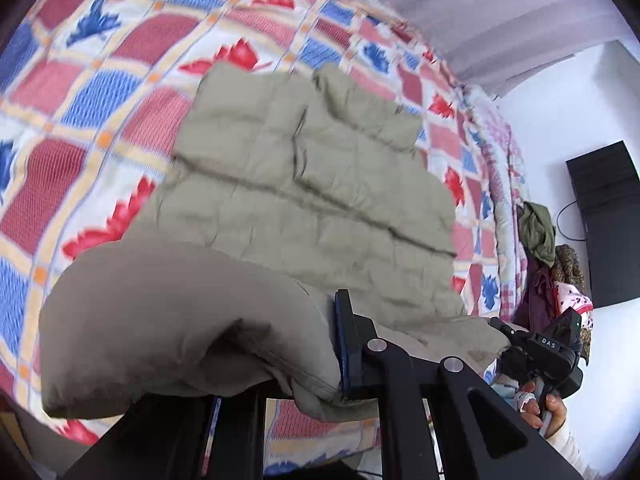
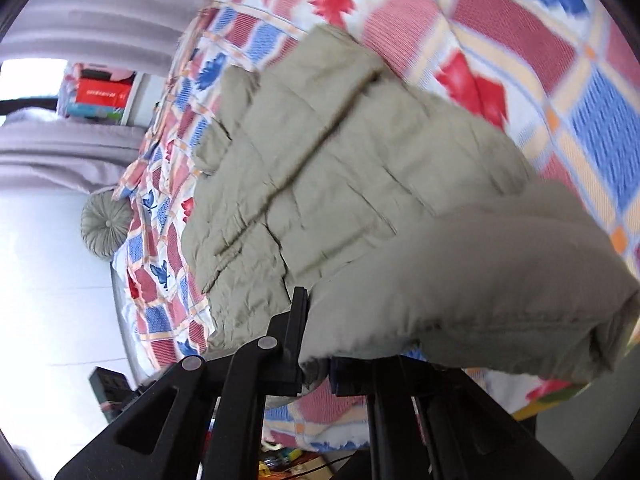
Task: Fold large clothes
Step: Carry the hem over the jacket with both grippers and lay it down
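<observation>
Now, our left gripper [image 1: 320, 364]: we have its jaws clamped on a puffy fold of the khaki quilted jacket [image 1: 312, 184], cloth bulging out past the blue-padded finger [image 1: 348, 344].
Our right gripper [image 2: 316, 352]: likewise pinched tight on the jacket's near edge, padding spilling over to the right.
Jacket: we see its far part lying on the checked bedspread [image 1: 120, 92], the near edge lifted off it between our two tools.
Right hand [image 1: 548, 408]: from the left wrist view, we see it wrapped around the other tool's handle, at the jacket's corner.
Background: grey curtain [image 2: 92, 12]; round cushion [image 2: 106, 224] beside the bed.
</observation>
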The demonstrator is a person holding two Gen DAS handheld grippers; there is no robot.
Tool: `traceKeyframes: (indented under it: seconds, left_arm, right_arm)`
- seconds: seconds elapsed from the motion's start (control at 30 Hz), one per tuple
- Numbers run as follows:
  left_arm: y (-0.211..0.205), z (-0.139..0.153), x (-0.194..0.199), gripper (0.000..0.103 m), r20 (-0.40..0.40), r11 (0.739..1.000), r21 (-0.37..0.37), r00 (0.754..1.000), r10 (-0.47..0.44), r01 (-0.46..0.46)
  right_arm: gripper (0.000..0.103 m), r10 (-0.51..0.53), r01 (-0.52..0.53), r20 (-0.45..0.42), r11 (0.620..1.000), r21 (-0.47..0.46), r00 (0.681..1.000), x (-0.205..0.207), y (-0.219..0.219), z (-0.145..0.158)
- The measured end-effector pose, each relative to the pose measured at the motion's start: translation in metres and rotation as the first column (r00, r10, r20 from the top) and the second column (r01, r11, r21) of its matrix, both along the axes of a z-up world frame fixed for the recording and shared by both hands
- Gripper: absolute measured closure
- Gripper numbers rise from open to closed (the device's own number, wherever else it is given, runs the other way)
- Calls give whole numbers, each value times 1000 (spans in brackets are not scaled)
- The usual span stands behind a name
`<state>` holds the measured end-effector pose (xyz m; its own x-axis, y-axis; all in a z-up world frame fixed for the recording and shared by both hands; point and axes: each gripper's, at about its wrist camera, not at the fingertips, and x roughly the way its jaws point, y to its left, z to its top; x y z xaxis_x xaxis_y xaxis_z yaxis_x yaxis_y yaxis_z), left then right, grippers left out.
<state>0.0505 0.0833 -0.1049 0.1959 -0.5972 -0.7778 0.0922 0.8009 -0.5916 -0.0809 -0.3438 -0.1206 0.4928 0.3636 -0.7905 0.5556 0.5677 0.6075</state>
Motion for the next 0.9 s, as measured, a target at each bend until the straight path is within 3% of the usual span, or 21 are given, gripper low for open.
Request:
traceKeyframes:
  seconds: [0.37, 0.57, 0.73, 0.9]
  left_arm:
    - [-28, 59, 100, 88, 238, 1000, 18, 971, 3, -8]
    - [-48, 67, 161, 88, 337, 996, 65, 941, 30, -55]
    - [-66, 36, 210, 88, 351, 985, 129, 934, 67, -119]
    - [-86, -23, 246, 88, 303, 967, 202, 949, 91, -157]
  right_arm:
    - [94, 140, -106, 155, 972, -209, 978, 106, -21, 68]
    - [94, 221, -151, 178, 928, -341, 959, 181, -27, 92]
    - [94, 247, -155, 187, 901, -405, 951, 238, -31, 83]
    - [94, 252, -175, 122, 880, -442, 960, 280, -30, 33]
